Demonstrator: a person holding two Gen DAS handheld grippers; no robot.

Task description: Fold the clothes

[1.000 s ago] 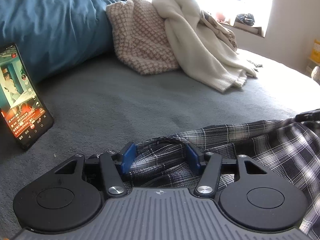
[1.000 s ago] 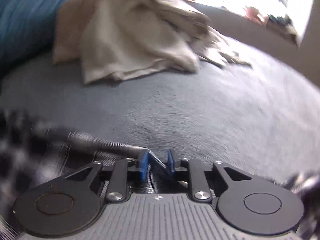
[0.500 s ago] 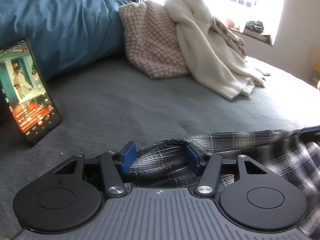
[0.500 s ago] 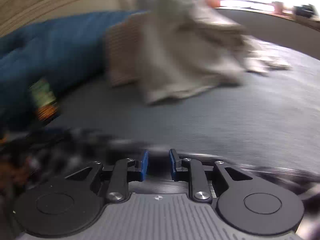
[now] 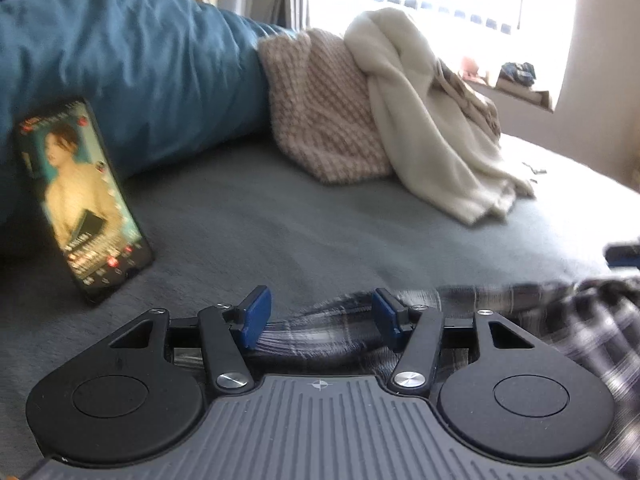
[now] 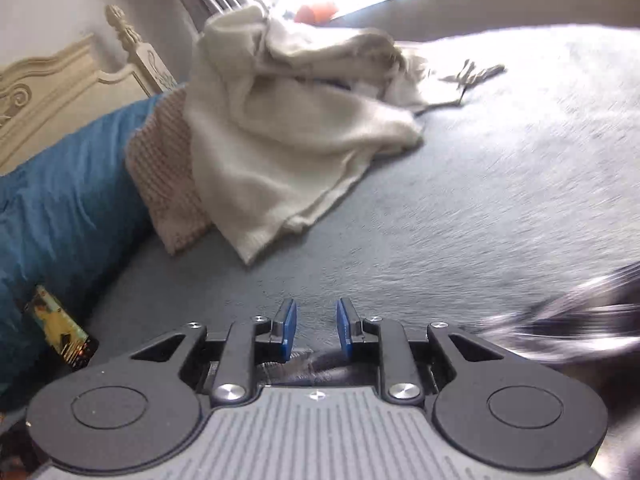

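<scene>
Your main risk is losing the plaid shirt [image 5: 580, 320] on both sides at once. It lies bunched on the grey bedcover [image 5: 320, 216] at the near edge, and neither tool is clamped on it, so any lift now would let the cloth slide out and rumple whatever fold it has. A second risk sits far left: the phone [image 5: 80, 200] leans against the blue duvet [image 5: 140, 60], and a sweep of cloth could tip it.

Your left gripper [image 5: 316, 316] stands wide open, with a band of plaid running across the gap between its blue pads [image 5: 256, 312]; the fabric is blurred there, so it probably only rests between them, gripped by neither. Your right gripper [image 6: 316, 330] is narrowly parted, and bare bedcover shows through its gap; the shirt [image 6: 560, 328] streaks past to its right, not held.

Far behind, the pink knit [image 5: 320, 112] and cream sweater [image 5: 420, 112] lie heaped, unfolded.
</scene>
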